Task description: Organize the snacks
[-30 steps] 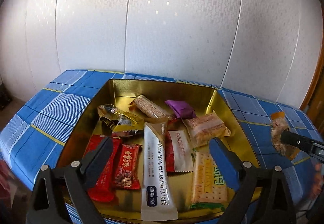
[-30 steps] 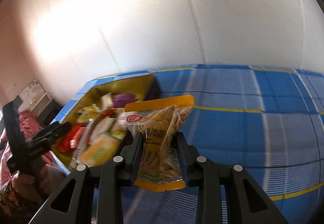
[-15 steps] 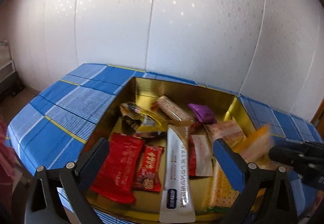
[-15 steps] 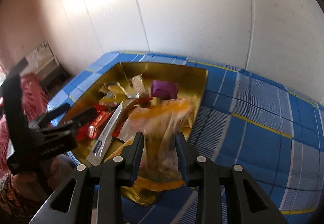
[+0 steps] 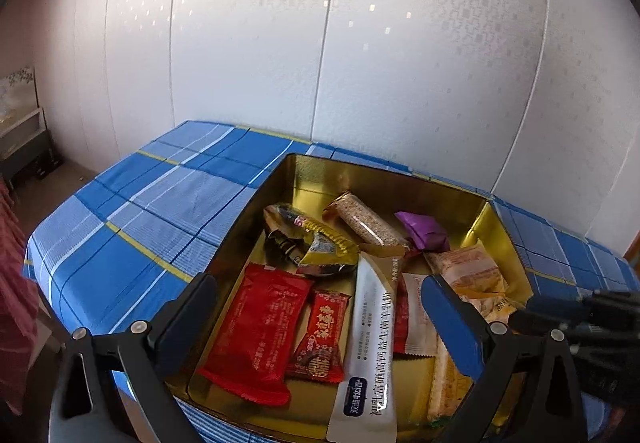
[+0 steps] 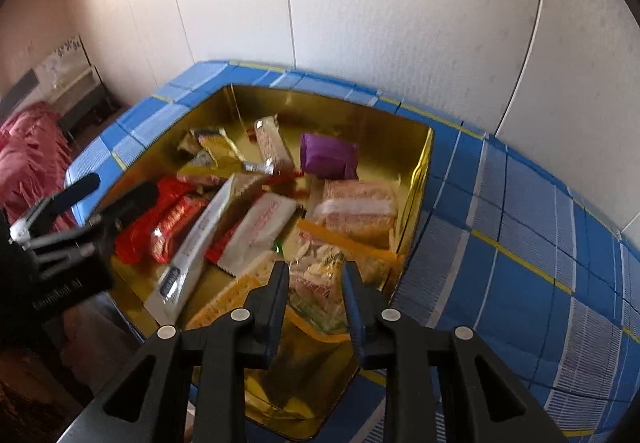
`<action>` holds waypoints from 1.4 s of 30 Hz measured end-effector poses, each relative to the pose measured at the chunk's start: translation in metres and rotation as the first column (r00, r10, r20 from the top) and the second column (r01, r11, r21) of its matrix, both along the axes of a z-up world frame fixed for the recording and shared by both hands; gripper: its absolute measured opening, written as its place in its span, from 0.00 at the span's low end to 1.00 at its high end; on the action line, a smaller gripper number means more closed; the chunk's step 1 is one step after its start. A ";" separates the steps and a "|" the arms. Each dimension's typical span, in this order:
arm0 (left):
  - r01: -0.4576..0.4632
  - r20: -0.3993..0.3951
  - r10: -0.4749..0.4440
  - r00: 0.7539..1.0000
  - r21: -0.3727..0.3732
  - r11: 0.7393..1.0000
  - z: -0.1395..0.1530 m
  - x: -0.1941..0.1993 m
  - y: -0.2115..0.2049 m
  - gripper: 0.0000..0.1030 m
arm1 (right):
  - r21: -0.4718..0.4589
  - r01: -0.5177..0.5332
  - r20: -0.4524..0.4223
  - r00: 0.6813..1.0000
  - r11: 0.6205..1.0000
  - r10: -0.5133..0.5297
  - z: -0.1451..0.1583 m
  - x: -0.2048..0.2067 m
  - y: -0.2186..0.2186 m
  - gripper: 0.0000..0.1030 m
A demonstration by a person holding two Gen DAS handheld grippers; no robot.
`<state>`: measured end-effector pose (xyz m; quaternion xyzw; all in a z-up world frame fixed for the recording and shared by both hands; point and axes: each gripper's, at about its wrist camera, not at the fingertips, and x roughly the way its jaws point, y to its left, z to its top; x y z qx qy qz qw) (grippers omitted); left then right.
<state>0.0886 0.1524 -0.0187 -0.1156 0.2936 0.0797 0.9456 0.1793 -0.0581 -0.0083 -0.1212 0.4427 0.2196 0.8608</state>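
A gold tin (image 5: 360, 167) (image 6: 320, 95) on the blue checked cloth holds several snack packets: a red packet (image 5: 260, 331), a long white stick (image 5: 372, 335), a purple sweet (image 5: 424, 235) and a biscuit pack (image 6: 356, 207). My right gripper (image 6: 314, 271) is over the tin's near right corner. Its jaws are closing on an orange-edged seed bag (image 6: 320, 263) that lies tilted onto the other packets. The same bag (image 5: 492, 307) and right gripper (image 5: 560, 307) show at the right of the left wrist view. My left gripper (image 5: 318, 283) (image 6: 120, 187) hangs wide open over the tin's front, holding nothing.
The blue checked tablecloth (image 5: 160, 211) spreads left of the tin and right of it (image 6: 520, 263). A white panelled wall (image 5: 320, 43) stands close behind. The table's left edge drops to the floor, with a pink cloth (image 6: 28, 155) and low furniture (image 5: 20, 139) beyond.
My right gripper has carried the seed bag from over the cloth to the tin and lowered it onto the packets. My left gripper has opened slightly and swung a little leftward.
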 end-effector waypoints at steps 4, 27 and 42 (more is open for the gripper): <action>0.003 -0.010 -0.003 1.000 -0.004 1.000 -0.001 0.000 0.001 1.00 | -0.040 -0.019 -0.002 1.000 0.999 0.019 -0.005 -0.005 0.007 0.22; -0.012 -0.022 0.013 1.000 0.063 0.998 -0.001 0.004 -0.007 1.00 | 0.074 0.060 -0.015 0.998 0.995 -0.059 -0.004 0.002 -0.011 0.22; -0.102 0.009 0.101 0.995 0.125 0.987 0.009 -0.039 0.001 1.00 | 0.167 0.157 0.110 0.978 0.973 -0.176 0.012 -0.066 -0.022 0.41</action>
